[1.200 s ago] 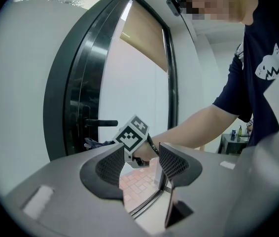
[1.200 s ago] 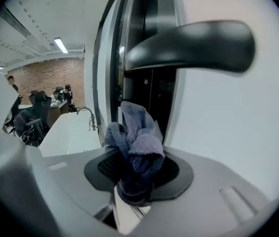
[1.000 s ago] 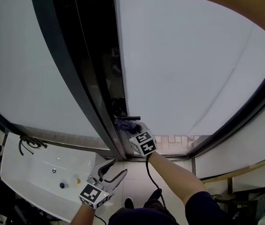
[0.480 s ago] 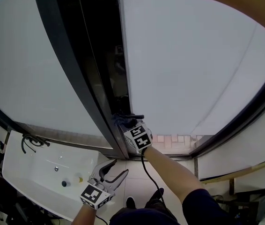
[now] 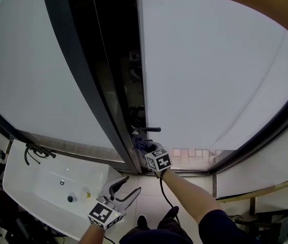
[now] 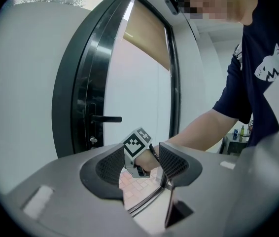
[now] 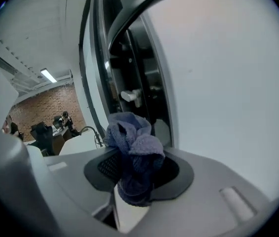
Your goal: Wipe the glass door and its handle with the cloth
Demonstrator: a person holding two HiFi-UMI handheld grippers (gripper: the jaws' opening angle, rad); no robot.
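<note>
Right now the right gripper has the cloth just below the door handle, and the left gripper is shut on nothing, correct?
Not quite. The left gripper is open, its jaws apart with nothing held between them, as the left gripper view shows. The rest stands: the right gripper is shut on the cloth just below the door handle.

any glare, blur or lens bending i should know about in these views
Head view: fisheye bows the door frame into an arc, and the glass door reads white, no detail. Right gripper view: the cloth looks slightly soft, close to the lens. Left gripper view: dark corners, handle crisp against bright glass.
</note>
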